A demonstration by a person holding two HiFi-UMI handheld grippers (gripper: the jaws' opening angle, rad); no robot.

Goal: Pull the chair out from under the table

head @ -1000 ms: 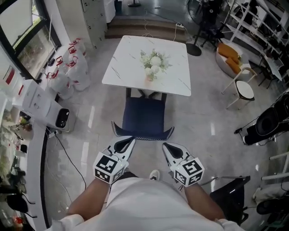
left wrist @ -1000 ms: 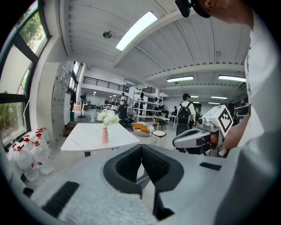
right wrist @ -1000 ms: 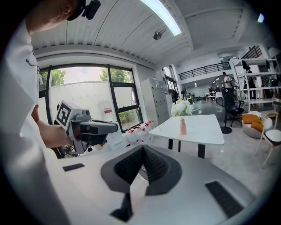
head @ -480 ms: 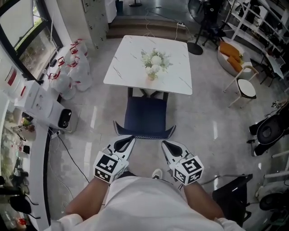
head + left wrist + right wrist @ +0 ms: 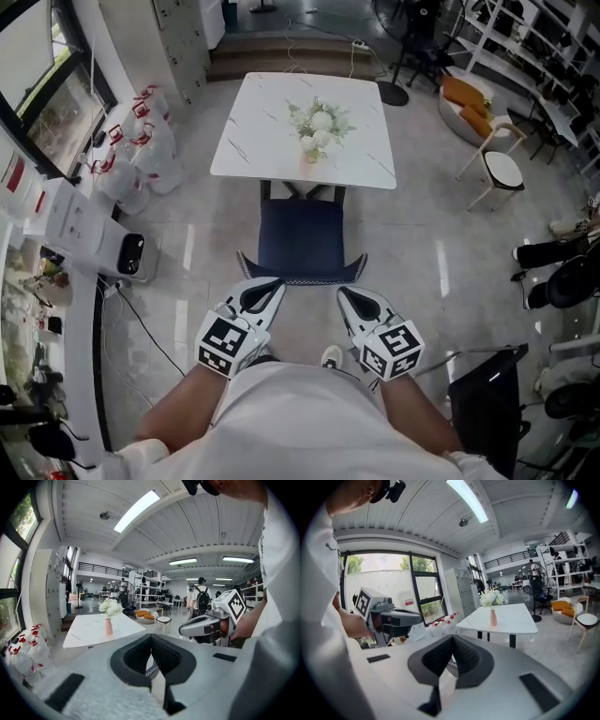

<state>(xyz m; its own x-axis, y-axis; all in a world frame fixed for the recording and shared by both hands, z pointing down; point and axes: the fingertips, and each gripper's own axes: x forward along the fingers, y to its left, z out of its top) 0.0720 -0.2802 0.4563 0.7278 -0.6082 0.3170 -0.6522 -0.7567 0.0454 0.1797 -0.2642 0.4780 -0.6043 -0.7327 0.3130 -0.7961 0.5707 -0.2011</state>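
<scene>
A navy chair (image 5: 302,239) stands at the near side of a white marble table (image 5: 272,141), its seat mostly out from under the top. Its curved backrest (image 5: 300,275) with a checkered edge faces me. My left gripper (image 5: 269,285) and right gripper (image 5: 346,299) hover just behind the backrest's two ends, both shut and holding nothing. I cannot tell whether either touches the backrest. In the left gripper view the jaws (image 5: 151,641) meet, and a strip of the checkered edge (image 5: 151,671) shows below them. The right gripper (image 5: 452,641) is likewise shut, facing the table (image 5: 506,620).
A vase of white flowers (image 5: 317,131) stands on the table. White bags with red handles (image 5: 141,150) and a white appliance (image 5: 94,234) with a floor cable line the left. A small chair (image 5: 499,173), an orange seat (image 5: 466,101) and a black bag (image 5: 487,403) are on the right.
Both grippers stay shut behind the chair back, almost where they were. The chair has not moved. The head view has shifted slightly.
</scene>
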